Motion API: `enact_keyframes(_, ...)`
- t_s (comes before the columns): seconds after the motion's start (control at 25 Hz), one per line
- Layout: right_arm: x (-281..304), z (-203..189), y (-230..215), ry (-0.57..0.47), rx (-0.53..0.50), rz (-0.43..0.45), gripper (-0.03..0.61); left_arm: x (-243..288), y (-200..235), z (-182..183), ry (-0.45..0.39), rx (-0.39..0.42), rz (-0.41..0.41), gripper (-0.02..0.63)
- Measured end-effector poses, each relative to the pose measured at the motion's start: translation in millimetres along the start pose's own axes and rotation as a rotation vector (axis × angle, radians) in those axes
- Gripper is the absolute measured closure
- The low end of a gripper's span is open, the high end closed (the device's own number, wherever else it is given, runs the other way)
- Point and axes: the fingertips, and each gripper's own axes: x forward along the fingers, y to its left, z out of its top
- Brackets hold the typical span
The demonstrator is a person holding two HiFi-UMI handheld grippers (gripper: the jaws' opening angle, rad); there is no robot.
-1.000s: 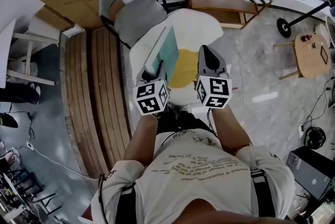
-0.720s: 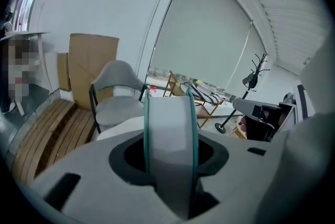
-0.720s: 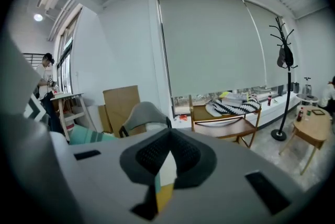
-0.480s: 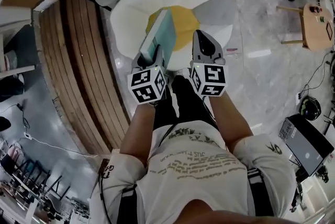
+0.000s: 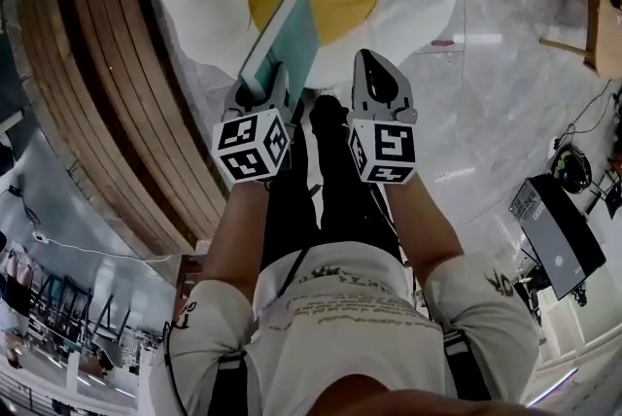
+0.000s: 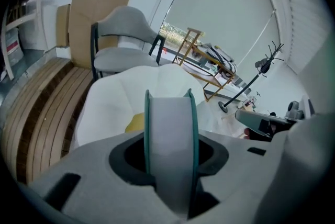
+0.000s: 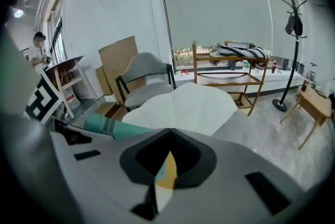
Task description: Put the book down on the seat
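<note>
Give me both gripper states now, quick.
Left gripper: jaws shut on the teal-covered book.
Right gripper: jaws shut, nothing between them.

1. Shirt (image 5: pixel 340 307): several lines of yellowish print run across the white cloth, too blurred to read.
2. Left gripper (image 5: pixel 260 93) and right gripper (image 5: pixel 375 64): both carry black-and-white square marker patterns. These are coded signs only, without letters or numbers.
3. Book (image 5: pixel 284 40): the teal cover shows no title or label that can be read in any view.
</note>
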Motion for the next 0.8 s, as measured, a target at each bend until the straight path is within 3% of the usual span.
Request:
enact_keyframes(0.24, 39.4, -42.4, -28.1, 0.005, 0.031, -0.071, 0.552, 58.6, 17.0, -18.0, 0.05, -0.031, -0.108, 0.445)
enact_keyframes(0.48, 64.3, -82.6, -27.3, 0.021, 0.017, -0.033, 0.552, 107.6, 34.4, -34.9, 0.019, -0.072, -0.192, 0.445)
enact_keyframes(0.6, 77.0, -94.6, -26.8, 0.021, -0.003, -0.006, 0.552, 131.5, 46.4, -42.3, 0.011, -0.162, -0.236, 0.444)
enact_keyframes(0.8, 94.7, -115.3, -32.9, 0.048, 0.019, -0.004, 0.552, 160.7, 57.9, -51.1, 0.025, -0.382, -0.296, 0.445)
